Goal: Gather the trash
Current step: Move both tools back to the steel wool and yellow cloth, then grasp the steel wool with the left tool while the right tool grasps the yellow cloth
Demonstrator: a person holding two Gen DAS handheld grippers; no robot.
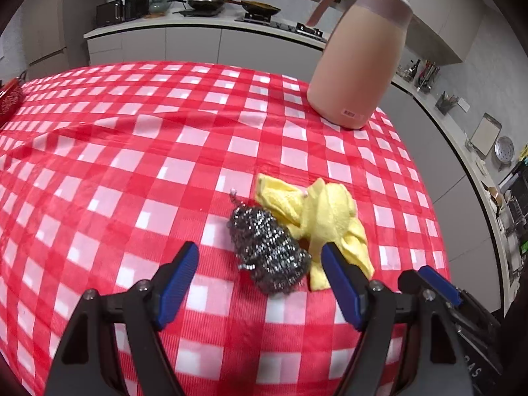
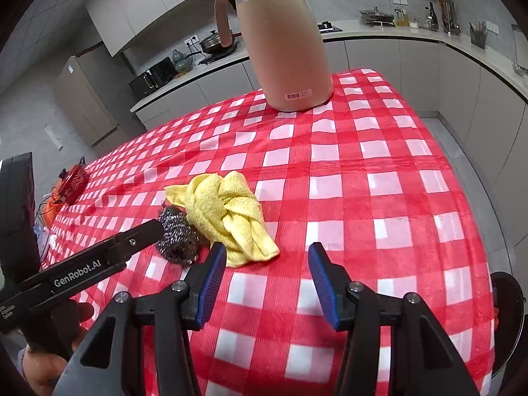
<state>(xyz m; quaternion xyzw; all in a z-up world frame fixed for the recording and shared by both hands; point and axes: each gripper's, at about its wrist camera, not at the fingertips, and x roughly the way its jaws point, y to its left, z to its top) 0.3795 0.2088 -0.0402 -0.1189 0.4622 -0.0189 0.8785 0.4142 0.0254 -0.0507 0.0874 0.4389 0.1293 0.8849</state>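
Note:
A ball of steel wool (image 1: 269, 250) (image 2: 176, 234) lies on the red-and-white checked tablecloth (image 1: 132, 171) (image 2: 363, 181), touching a crumpled yellow cloth (image 1: 325, 214) (image 2: 224, 211). My left gripper (image 1: 260, 255) (image 2: 160, 227) stands open, its blue pads either side of the steel wool's near end and apart from it. My right gripper (image 2: 268, 254) is open with nothing between its fingers. Its left pad sits just in front of the yellow cloth's near corner. One of its fingers (image 1: 435, 280) shows at the right of the left wrist view.
A tall pink thermos jug (image 1: 359, 59) (image 2: 283, 43) stands near the table's far edge. A small red item (image 1: 10, 99) (image 2: 74, 181) sits at the table's left end. Kitchen counters with pans and utensils run behind. A person's hand (image 2: 49, 373) holds the left gripper.

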